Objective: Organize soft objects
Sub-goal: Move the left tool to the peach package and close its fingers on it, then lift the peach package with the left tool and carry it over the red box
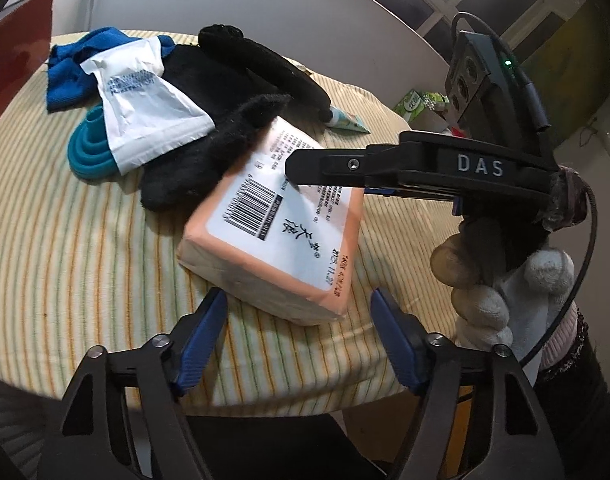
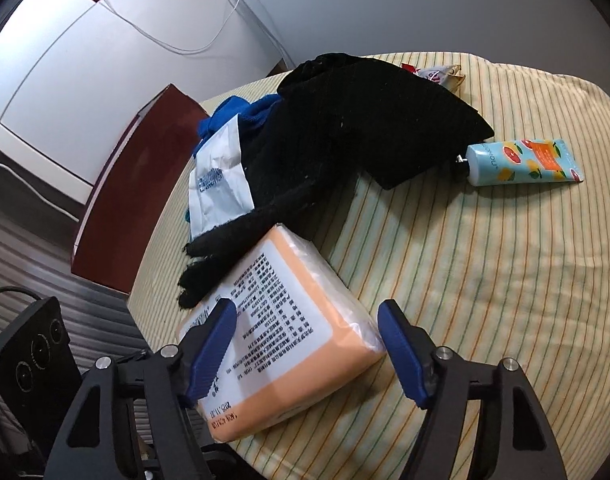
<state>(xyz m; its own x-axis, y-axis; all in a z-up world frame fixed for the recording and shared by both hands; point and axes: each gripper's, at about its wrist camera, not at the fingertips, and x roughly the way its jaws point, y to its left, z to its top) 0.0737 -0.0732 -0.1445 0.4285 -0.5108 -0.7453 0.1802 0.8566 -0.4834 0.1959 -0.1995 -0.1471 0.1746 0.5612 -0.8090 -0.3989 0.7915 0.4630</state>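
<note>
Both tongs, left gripper (image 1: 299, 340) and right gripper (image 2: 307, 348), gape half-open, holding nothing, astride the tissue pack (image 1: 281, 232); squeeze gently, clearing the glove (image 1: 209, 152) at eleven o'clock.

— What do the tools look like?

— Both are matte black frames with triangular cut-outs, silver screws at the joints and ribbed blue pads (image 1: 393, 336) on the fingers. The right gripper (image 1: 293, 172), seen side-on at the right of the left wrist view, carries "DAS" in pale letters, a black camera box with three round lenses and a green light, plus a thin black cable.

— And the person?

— A white knit glove on the hand (image 1: 501, 280), a pale pink cuff, then a dark sleeve.
</note>
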